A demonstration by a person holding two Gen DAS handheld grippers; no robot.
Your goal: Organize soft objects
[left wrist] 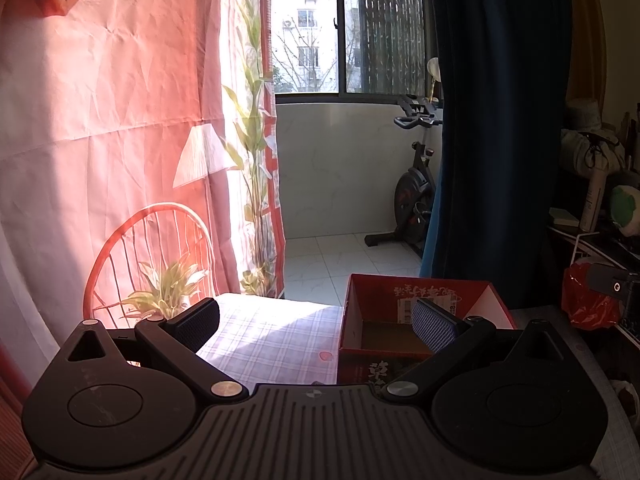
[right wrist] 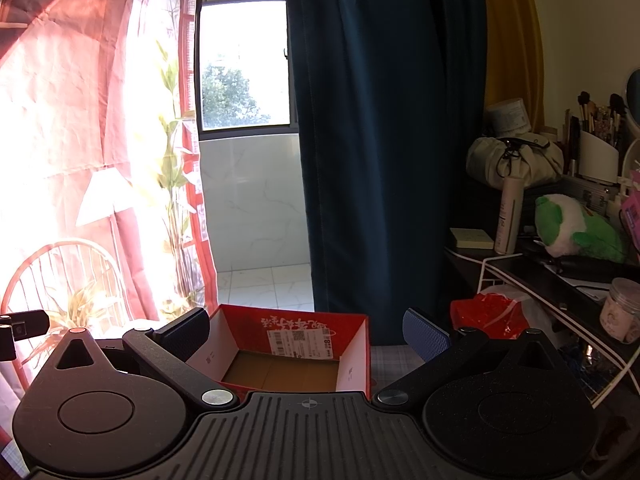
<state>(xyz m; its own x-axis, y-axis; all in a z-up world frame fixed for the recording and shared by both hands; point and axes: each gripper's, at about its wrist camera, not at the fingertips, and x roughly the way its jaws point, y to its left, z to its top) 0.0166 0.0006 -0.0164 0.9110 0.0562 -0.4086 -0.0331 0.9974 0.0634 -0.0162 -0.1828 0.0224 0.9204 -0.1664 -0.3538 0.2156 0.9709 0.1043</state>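
Two grippers spread wide, gripping nothing, one red box, one green plush

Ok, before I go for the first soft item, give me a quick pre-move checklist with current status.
1. Left gripper jaws open, nothing held: ok.
2. Right gripper jaws open, nothing held: ok.
3. Red box open on top, its visible floor bare: ok.
4. Box within both views, standing on the checked tablecloth: ok.
5. Soft item located: a green and white plush toy lies on the cluttered shelf to the right, beside a white bottle: ok.
6. Clear path to the plush: cannot tell; a white wire rack and a jar sit in front of it.
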